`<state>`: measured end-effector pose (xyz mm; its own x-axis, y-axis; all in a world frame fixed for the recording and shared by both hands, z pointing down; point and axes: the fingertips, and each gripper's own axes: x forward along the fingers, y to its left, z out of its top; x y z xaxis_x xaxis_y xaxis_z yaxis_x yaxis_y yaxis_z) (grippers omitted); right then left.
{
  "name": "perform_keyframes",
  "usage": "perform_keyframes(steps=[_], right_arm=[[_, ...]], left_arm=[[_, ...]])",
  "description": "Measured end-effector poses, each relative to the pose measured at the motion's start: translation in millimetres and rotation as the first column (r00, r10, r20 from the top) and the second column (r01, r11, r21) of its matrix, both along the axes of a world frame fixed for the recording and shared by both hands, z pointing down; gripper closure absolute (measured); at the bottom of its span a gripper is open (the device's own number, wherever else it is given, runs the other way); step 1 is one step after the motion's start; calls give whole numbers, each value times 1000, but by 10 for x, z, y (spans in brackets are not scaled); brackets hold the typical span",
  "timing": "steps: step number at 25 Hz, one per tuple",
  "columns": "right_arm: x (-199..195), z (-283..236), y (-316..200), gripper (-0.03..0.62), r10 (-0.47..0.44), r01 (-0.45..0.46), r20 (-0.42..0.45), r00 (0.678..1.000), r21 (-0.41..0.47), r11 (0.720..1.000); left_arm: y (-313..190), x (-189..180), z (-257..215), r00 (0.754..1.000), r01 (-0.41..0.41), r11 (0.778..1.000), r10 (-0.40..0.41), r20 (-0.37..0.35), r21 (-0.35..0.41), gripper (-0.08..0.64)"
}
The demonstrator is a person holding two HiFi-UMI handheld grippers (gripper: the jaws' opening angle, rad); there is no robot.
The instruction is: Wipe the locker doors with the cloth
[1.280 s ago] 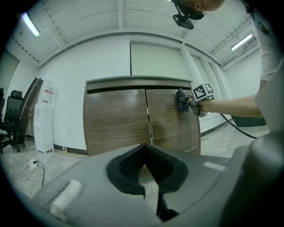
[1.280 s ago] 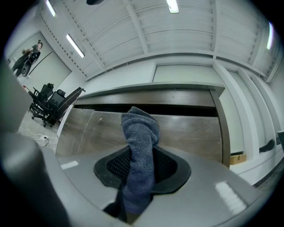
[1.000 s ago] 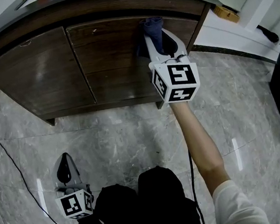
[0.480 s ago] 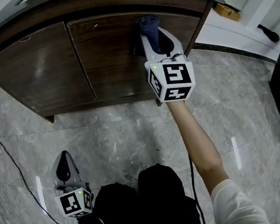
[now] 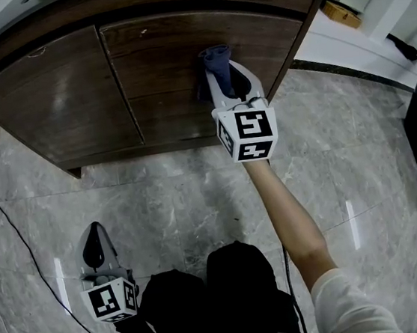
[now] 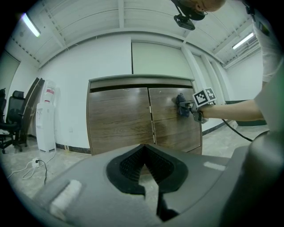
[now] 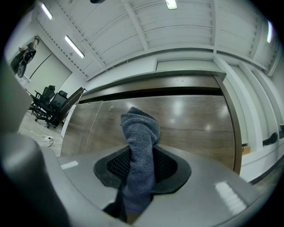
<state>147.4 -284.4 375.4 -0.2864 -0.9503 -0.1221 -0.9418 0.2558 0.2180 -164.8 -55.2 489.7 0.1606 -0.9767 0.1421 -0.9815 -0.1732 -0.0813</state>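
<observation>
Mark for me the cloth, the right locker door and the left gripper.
cloth (image 7: pixel 140 150), right gripper view, the fold gripped between the jaws.
right locker door (image 5: pixel 160 77), head view, bare wood left of the cloth.
left gripper (image 5: pixel 94 236), head view, at its jaw tips.

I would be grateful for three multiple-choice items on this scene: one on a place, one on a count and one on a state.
1. At which door is the cloth held?
A the left door
B the right door
C neither door

2. How many doors does the locker have?
A one
B two
C four

3. What state is the right gripper in?
A open, empty
B shut on the cloth
C shut, empty

Answers:
1 B: the head view shows the cloth against the right-hand panel.
2 B: the left gripper view shows two wooden panels side by side.
3 B: the right gripper view shows the cloth clamped between the jaws.
</observation>
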Motion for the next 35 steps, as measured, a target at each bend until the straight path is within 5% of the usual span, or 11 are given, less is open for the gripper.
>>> perform_keyframes(steps=[35], right_arm=[[-269,2231,25,474,-56,39,-44,997,-322,946]], left_arm=[[-46,-65,178,1000,12,999,-12,11,-51,557]])
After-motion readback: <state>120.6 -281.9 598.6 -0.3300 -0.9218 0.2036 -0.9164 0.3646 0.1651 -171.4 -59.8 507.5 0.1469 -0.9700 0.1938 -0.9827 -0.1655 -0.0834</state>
